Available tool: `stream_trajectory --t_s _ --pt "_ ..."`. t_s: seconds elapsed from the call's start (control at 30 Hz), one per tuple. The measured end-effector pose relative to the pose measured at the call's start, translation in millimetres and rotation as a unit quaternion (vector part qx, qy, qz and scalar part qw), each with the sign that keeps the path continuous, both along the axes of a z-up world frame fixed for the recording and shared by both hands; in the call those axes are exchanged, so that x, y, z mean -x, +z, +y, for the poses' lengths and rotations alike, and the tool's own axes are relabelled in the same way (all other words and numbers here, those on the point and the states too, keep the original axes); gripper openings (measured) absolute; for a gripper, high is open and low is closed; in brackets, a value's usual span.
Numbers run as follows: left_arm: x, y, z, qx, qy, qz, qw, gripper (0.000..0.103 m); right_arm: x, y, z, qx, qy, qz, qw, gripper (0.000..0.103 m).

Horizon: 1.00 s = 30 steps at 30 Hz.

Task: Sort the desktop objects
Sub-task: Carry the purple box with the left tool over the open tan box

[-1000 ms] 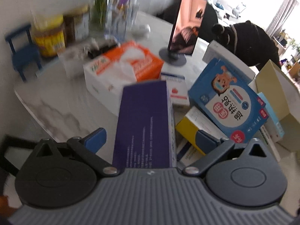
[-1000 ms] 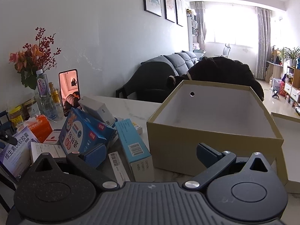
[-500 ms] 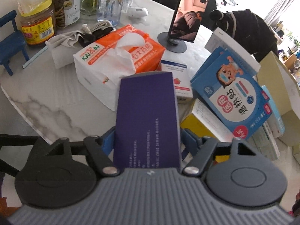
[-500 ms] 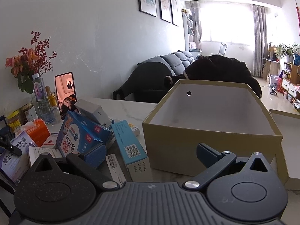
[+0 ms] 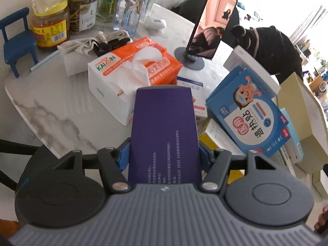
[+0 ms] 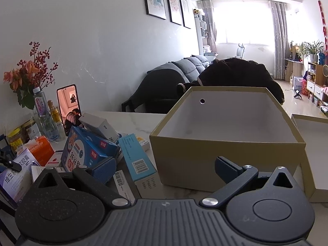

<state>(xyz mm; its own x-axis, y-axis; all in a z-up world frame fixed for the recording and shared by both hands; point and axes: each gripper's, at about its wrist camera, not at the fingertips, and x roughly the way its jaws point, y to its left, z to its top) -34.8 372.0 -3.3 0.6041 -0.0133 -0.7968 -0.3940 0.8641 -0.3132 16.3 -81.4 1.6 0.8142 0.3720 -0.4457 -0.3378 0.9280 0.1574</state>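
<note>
Purple box (image 5: 164, 131), at lower centre, has just been closed on by the left tool (image 5: 163, 156) and could be tipped out if lifted fast.

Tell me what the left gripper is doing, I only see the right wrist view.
Observer: The left gripper has just been closing its jaws on a purple box; both pads press its sides.
Operator: Anything under the blue cartoon box?
Observer: Yes, a yellow box lies partly beneath it.
Operator: Anything near the phone?
Observer: A small white case lies on the marble table, between the phone and a clear bottle.
</note>
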Motion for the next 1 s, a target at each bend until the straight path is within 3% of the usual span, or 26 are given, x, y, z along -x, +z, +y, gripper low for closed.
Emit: stream_trajectory --t_s 0.57,1.0 --pt "-1.2 44.8 -19.6 -0.064 0.003 -0.033 0.9974 0.062 0.4 -0.2 -11.0 -0.014 -0.009 0.001 1.000 0.103" --pt "-64.6 78.0 -86.5 -0.080 -0.081 -0.062 0.9916 0.063 -4.4 1.4 -36.0 -0.031 -0.051 0.009 0.998 0.103"
